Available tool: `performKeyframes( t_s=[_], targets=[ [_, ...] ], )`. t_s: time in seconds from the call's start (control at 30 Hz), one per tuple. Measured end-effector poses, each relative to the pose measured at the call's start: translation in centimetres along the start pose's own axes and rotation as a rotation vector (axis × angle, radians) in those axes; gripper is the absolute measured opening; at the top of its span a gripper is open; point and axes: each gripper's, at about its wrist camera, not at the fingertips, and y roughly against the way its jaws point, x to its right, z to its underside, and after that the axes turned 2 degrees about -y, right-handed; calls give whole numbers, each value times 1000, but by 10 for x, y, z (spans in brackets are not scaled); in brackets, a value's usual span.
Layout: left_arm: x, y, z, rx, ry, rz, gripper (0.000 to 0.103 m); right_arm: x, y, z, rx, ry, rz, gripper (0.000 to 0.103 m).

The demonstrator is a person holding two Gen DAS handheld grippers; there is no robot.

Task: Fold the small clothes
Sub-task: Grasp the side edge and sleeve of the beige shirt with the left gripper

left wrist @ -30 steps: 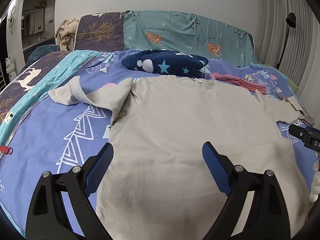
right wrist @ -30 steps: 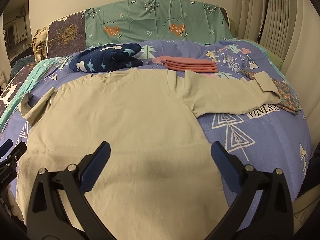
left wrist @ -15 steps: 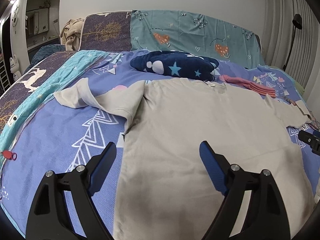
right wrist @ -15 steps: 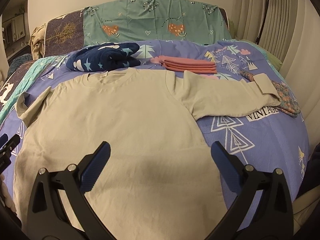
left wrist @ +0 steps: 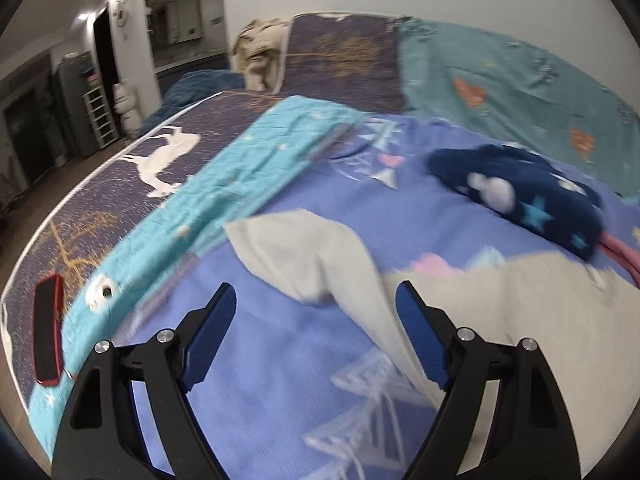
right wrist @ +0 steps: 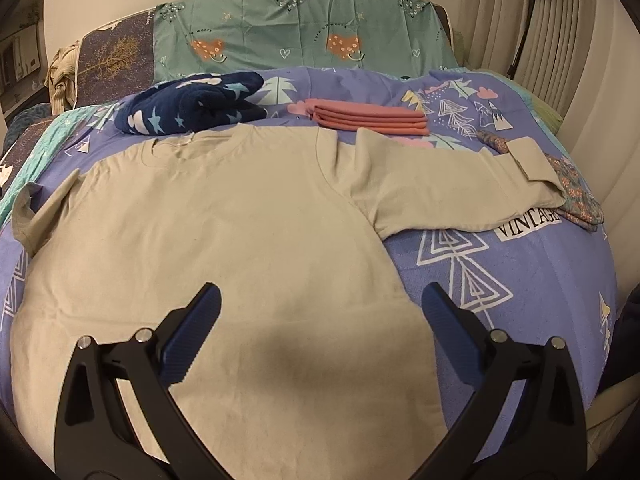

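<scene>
A beige long-sleeved shirt [right wrist: 224,248] lies flat, front down, on the purple patterned bedspread [right wrist: 520,264]. Its right sleeve [right wrist: 460,184] stretches out to the right. Its left sleeve [left wrist: 304,256] lies bunched on the bedspread in the blurred left wrist view. My left gripper [left wrist: 316,308] is open and empty, just short of that sleeve. My right gripper [right wrist: 320,304] is open and empty above the shirt's lower body.
A folded navy star garment [right wrist: 192,108] and a folded pink stack [right wrist: 368,116] lie beyond the shirt's collar. A floral cloth [right wrist: 576,196] lies under the right cuff. A red-edged phone [left wrist: 48,328] lies at the bed's left edge. Pillows [right wrist: 304,36] stand at the head.
My left gripper has swung left, from over the shirt's body to the left sleeve. My right gripper has stayed almost still.
</scene>
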Motion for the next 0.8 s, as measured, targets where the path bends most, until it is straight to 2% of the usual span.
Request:
performKeyframes(
  t_s=[0.1, 0.17, 0.27, 0.3, 0.33, 0.37, 0.4, 0.43, 0.47, 0.5, 0.53, 0.63, 0.7, 0.8],
  targets=[
    [1, -40, -27, -87, 29, 24, 89, 1, -12, 0, -26, -4, 10, 101],
    [10, -67, -37, -150, 36, 0, 89, 2, -19, 0, -38, -9, 19, 101],
    [29, -95, -40, -222, -7, -25, 89, 4, -25, -2, -45, -12, 28, 101],
    [35, -103, -39, -247, -40, -51, 89, 4, -25, -2, -47, -11, 30, 101],
    [42, -112, -36, -279, -93, -116, 86, 5, -27, -2, -49, -11, 33, 101],
    [45, -117, -34, -295, -124, -157, 79, 5, -28, -3, -50, -10, 36, 101],
    [46, -122, -33, -312, -156, -171, 57, 7, -28, -3, -51, -11, 38, 101],
    [45, -124, -32, -331, -171, -152, 38, 8, -29, -3, -52, -11, 39, 101],
    [41, -123, -32, -340, -170, -124, 30, 9, -29, -3, -52, -11, 41, 101],
    [37, -120, -33, -338, -160, -89, 16, 11, -29, -3, -52, -12, 44, 101],
    [34, -114, -36, -319, -154, -66, 10, 12, -30, -4, -51, -14, 45, 101],
    [36, -81, -51, -204, -177, -25, 6, 17, -29, -4, -49, -27, 39, 101],
    [45, -46, -63, -101, -177, 65, 6, 19, -28, -4, -48, -37, 31, 101],
    [79, 28, -74, 76, -203, 267, 6, 22, -26, -3, -44, -49, 27, 101]
  ],
)
